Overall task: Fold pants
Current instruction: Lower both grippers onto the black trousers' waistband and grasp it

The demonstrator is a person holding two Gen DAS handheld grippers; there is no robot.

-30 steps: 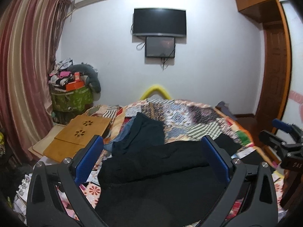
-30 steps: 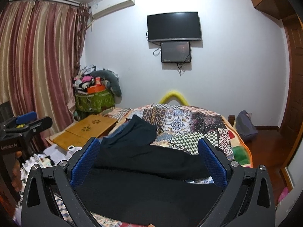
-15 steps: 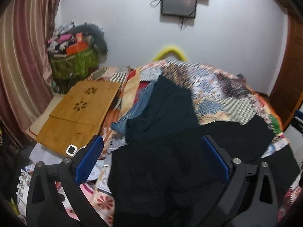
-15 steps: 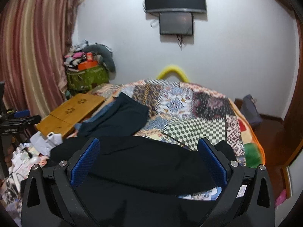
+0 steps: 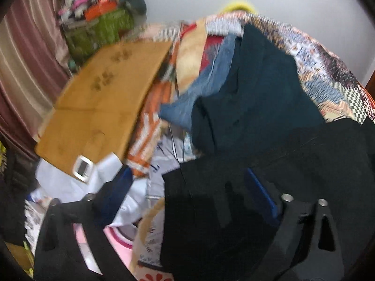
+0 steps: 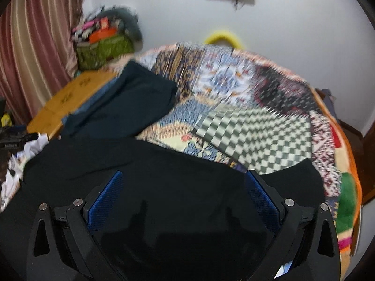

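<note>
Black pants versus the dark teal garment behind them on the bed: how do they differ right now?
The black pants lie nearest, spread wide across the bed's near edge under both open grippers; the dark teal garment sits farther back toward the wooden board. The pants are plain black; the other garment is a blue-green shade and rests on blue denim. Both lie flat on the patchwork quilt, ungripped.
</note>
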